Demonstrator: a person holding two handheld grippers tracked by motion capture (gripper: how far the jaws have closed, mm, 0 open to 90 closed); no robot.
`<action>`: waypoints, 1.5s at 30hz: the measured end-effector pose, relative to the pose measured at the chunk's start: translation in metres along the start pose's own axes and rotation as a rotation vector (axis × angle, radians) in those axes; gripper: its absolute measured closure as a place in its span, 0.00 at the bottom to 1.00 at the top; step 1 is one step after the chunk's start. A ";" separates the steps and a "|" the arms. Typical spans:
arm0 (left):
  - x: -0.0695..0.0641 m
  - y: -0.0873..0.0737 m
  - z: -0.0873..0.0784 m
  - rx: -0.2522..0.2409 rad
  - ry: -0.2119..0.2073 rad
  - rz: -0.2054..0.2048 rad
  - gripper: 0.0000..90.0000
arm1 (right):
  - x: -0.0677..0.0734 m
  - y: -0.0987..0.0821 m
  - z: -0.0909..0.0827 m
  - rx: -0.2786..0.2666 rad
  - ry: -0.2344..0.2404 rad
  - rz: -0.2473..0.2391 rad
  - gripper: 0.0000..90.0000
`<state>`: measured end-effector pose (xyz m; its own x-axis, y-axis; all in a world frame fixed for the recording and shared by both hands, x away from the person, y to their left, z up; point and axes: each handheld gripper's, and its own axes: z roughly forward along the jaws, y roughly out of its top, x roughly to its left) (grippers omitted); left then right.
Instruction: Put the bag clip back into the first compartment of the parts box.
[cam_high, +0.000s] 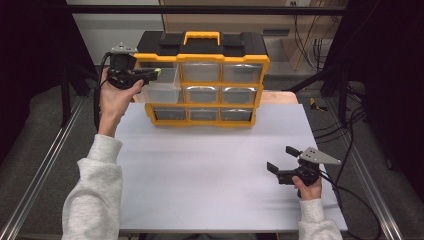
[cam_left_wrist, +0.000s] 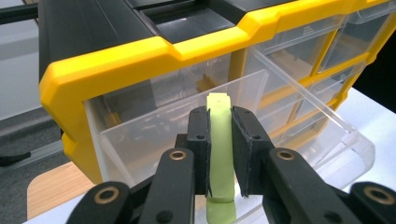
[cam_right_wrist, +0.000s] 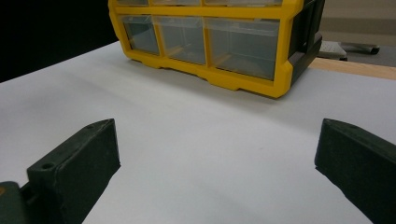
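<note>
A yellow and black drawer cabinet (cam_high: 202, 75) with clear drawers stands at the back of the white table (cam_high: 200, 170). Its top-left drawer (cam_high: 162, 86) is pulled out. My left gripper (cam_high: 150, 75) hovers over that open drawer (cam_left_wrist: 261, 135), shut on a pale green flat piece (cam_left_wrist: 220, 149) held upright between the jaws. My right gripper (cam_high: 281, 159) rests low at the table's right front, jaws wide open and nothing between them. In the right gripper view the cabinet (cam_right_wrist: 219, 42) lies ahead across bare table, past the gripper (cam_right_wrist: 217, 172).
Metal rails (cam_high: 45, 165) run along both sides of the table. Cables (cam_high: 350, 145) trail on the floor at the right. A wooden surface (cam_high: 280, 97) shows behind the white board beside the cabinet.
</note>
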<state>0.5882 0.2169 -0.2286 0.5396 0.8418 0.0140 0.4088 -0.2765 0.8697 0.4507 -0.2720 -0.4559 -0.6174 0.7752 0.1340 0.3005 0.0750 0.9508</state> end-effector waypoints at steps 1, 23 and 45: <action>0.000 0.000 0.000 0.002 0.000 -0.003 0.86 | 0.000 0.000 0.000 0.000 0.000 0.000 0.00; 0.000 -0.023 -0.045 -0.211 -0.082 0.006 0.41 | 0.000 0.001 -0.001 -0.007 -0.001 0.007 0.00; -0.019 -0.125 -0.063 -0.280 -0.190 -0.013 0.00 | 0.000 0.000 0.000 -0.008 -0.007 0.005 0.00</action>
<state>0.4809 0.2648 -0.3065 0.6742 0.7355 -0.0673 0.2129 -0.1062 0.9713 0.4507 -0.2725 -0.4554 -0.6105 0.7801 0.1365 0.2977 0.0663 0.9524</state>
